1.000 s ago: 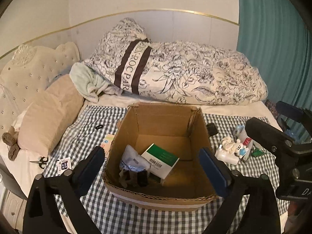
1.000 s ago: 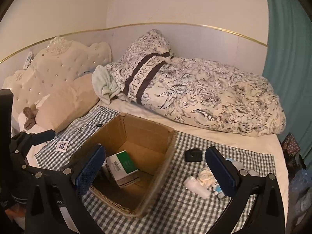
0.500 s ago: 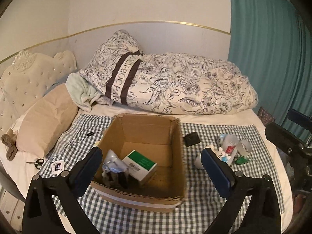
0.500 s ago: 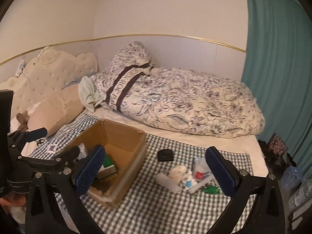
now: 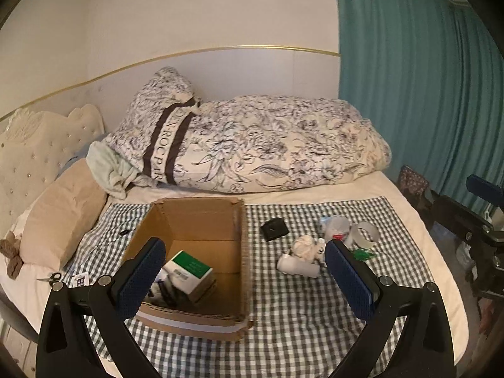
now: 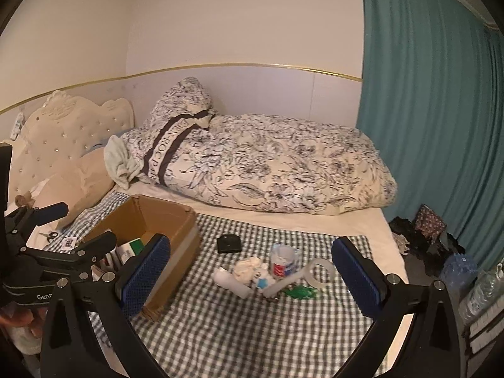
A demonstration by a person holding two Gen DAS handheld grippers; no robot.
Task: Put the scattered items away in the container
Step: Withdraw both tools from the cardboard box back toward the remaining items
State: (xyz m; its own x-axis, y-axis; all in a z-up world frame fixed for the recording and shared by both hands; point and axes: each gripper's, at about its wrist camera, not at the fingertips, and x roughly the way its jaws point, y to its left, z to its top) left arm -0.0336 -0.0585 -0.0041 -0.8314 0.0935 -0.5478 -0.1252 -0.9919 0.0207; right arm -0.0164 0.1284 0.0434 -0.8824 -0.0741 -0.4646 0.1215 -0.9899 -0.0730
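Cardboard box (image 5: 201, 252) on the checked cloth (image 5: 283, 330) covering the near part of the bed (image 6: 283, 220). It holds a green-and-white carton (image 5: 189, 271) and some darker items at its near left corner. Left to tidy, judging by position: a cluster right of the box comprising a white bottle (image 6: 230, 280), crumpled tissue (image 6: 249, 266), cup (image 6: 282, 260), tape roll (image 6: 321, 271) and green packet (image 6: 299, 291), with a black pouch (image 6: 229, 243) just beyond. Scissors (image 5: 50, 277) lie far left, off the cloth. Left claw (image 5: 245, 277) and right claw (image 6: 252, 277) both gape wide, empty, hanging above the cloth. The task appears partly done.
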